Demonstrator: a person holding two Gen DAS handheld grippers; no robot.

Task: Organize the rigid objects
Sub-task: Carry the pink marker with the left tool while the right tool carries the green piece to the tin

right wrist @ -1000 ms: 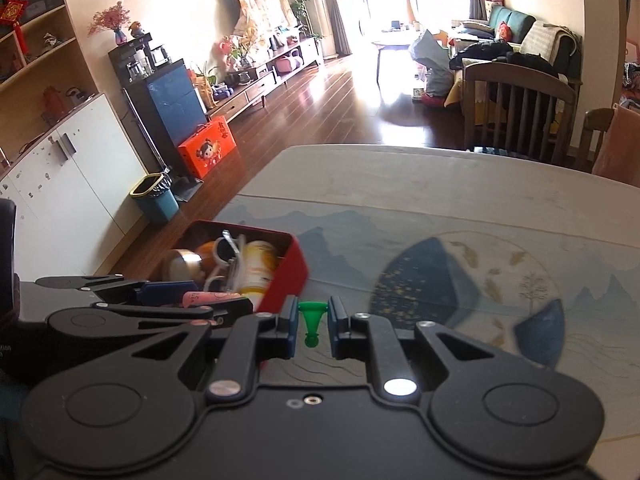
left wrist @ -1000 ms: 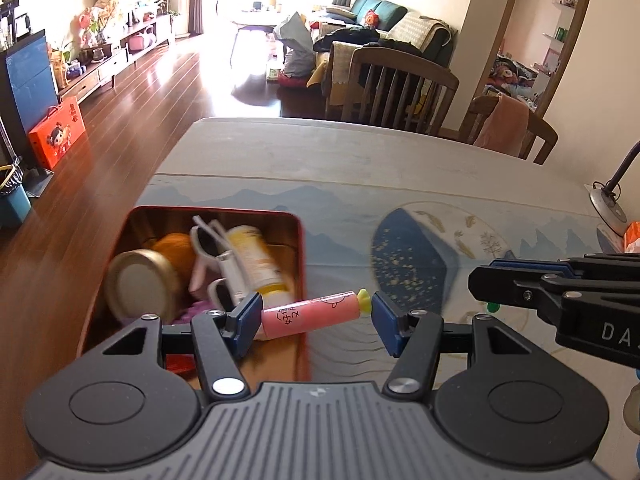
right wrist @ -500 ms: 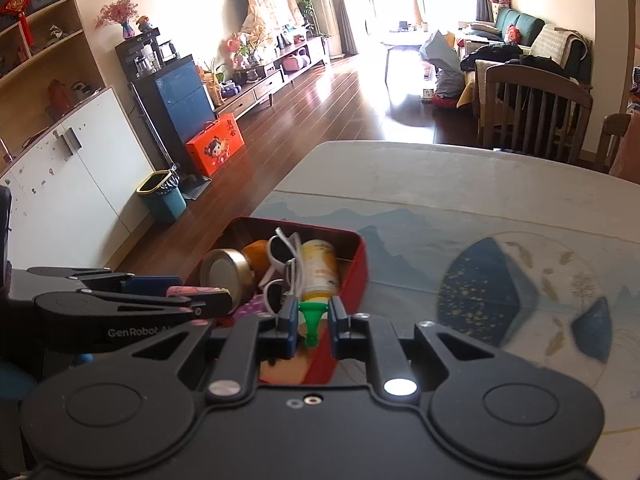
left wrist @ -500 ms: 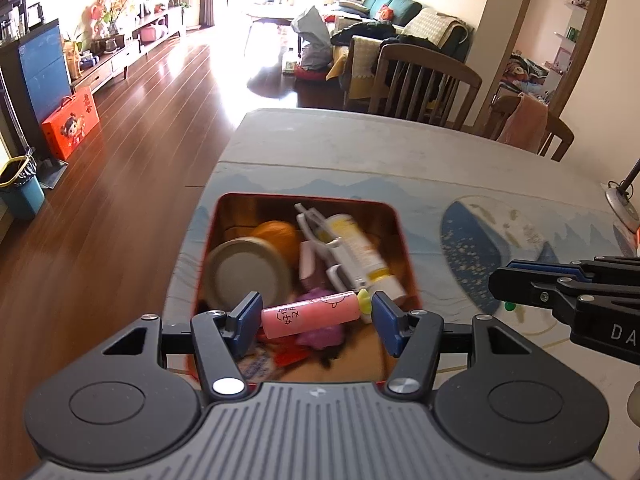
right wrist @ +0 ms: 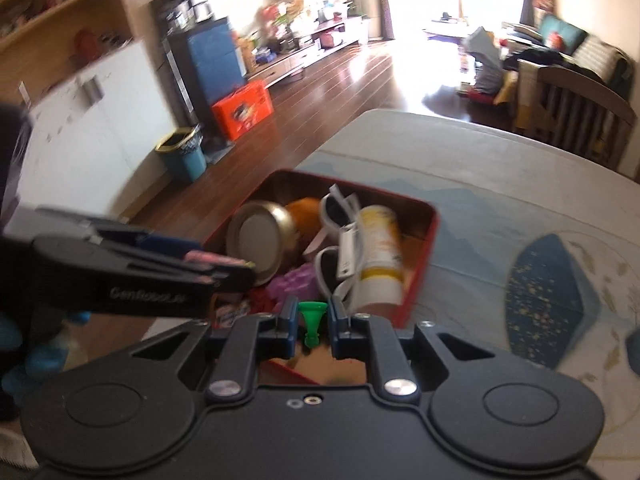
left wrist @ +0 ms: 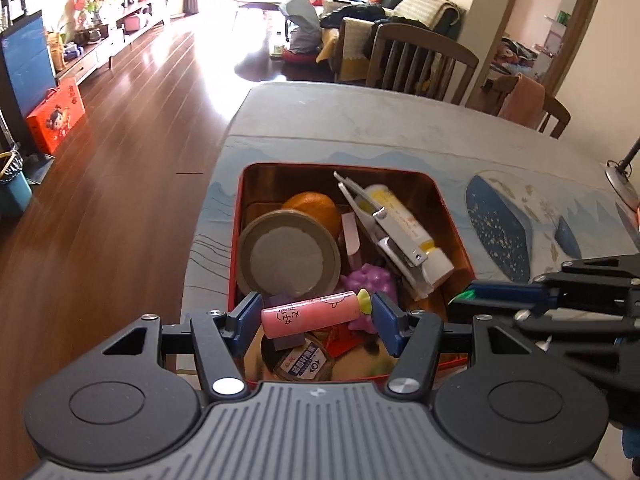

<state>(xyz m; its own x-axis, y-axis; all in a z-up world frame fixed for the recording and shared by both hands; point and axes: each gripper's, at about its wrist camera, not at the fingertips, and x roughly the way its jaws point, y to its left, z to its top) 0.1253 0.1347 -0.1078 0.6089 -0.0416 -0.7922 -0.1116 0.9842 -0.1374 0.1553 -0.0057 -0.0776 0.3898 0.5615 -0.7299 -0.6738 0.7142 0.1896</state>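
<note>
Both tools loaded over the tin.
My left tool clamps a pink tube; right tool, at 3 o'clock, clamps a green peg.

Both wrist cameras hang close above the red tin at the worktop's near left corner, facing the living room; the right one sits further right, blurred.

Motion blur smears the right wrist view, leaving the shelves and white cabinet soft. The left gripper hides the red tin's near corner there. In the left wrist view, a pink tube covers items below, and the lamp is cut off at the frame's edge.
</note>
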